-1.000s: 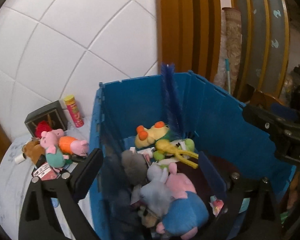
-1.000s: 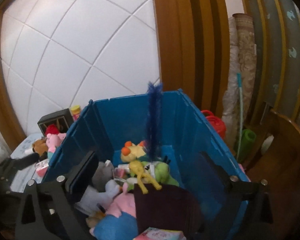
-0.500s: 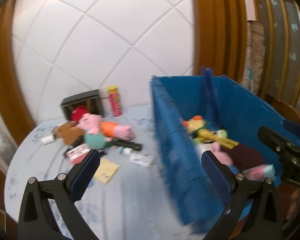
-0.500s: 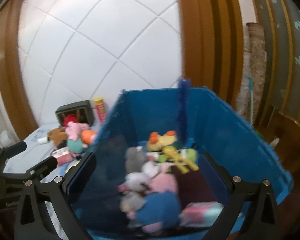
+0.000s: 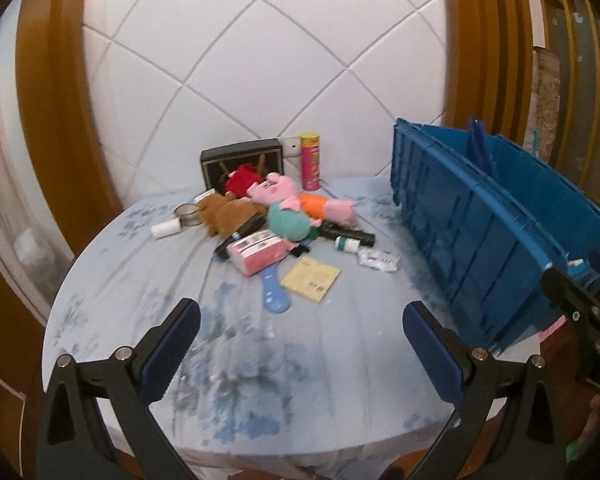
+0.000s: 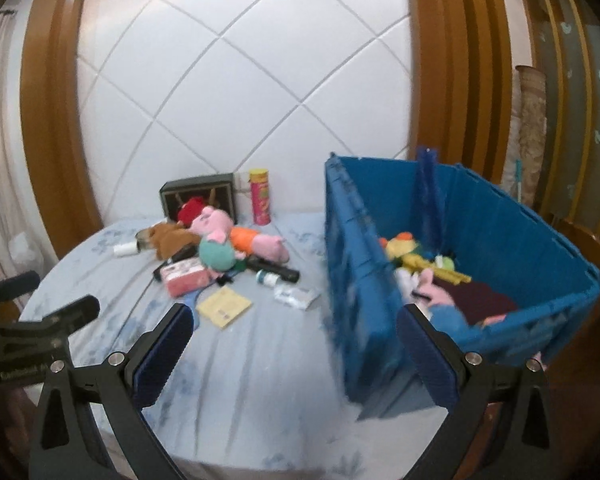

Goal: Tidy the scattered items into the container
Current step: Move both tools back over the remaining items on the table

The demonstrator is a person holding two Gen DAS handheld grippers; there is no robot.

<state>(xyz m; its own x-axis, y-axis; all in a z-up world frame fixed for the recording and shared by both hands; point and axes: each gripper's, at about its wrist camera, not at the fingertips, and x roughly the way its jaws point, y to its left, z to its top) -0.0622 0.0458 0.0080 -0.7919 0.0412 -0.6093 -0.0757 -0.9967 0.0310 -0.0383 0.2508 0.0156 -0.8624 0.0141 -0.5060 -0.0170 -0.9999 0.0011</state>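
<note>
A: Left gripper [image 5: 300, 332] hangs over the round table [image 5: 140, 320], jaws spread wide, nothing between the blue pads.

B: And the right gripper [image 6: 292, 340] is gaping just as wide, empty too, one finger on the table side of the blue crate [image 6: 480, 248], the other in front of its near wall.

A: Take the crate as our marker. Farthest left of it, a white roll [image 5: 166, 228], then a brown plush [image 5: 228, 214] and a red plush [image 5: 242, 178] against the dark box [image 5: 242, 152].

B: Closer in, the pink pig plush [image 5: 276, 192] sprawls over a teal toy [image 5: 290, 222], with a pink packet [image 5: 260, 254] and a blue paddle [image 5: 274, 292] in front of them.

A: A yellow card [image 5: 310, 280] lies flat beside that, and the tall pink can [image 5: 310, 160] stands upright at the back wall.

B: Nearest the crate, a black tube [image 5: 350, 234] and a white sachet [image 5: 378, 258], neither touching it.

A: Inside the crate, plush toys [image 6: 424, 276] are piled up, a blue brush [image 6: 428, 196] standing among them.
</note>
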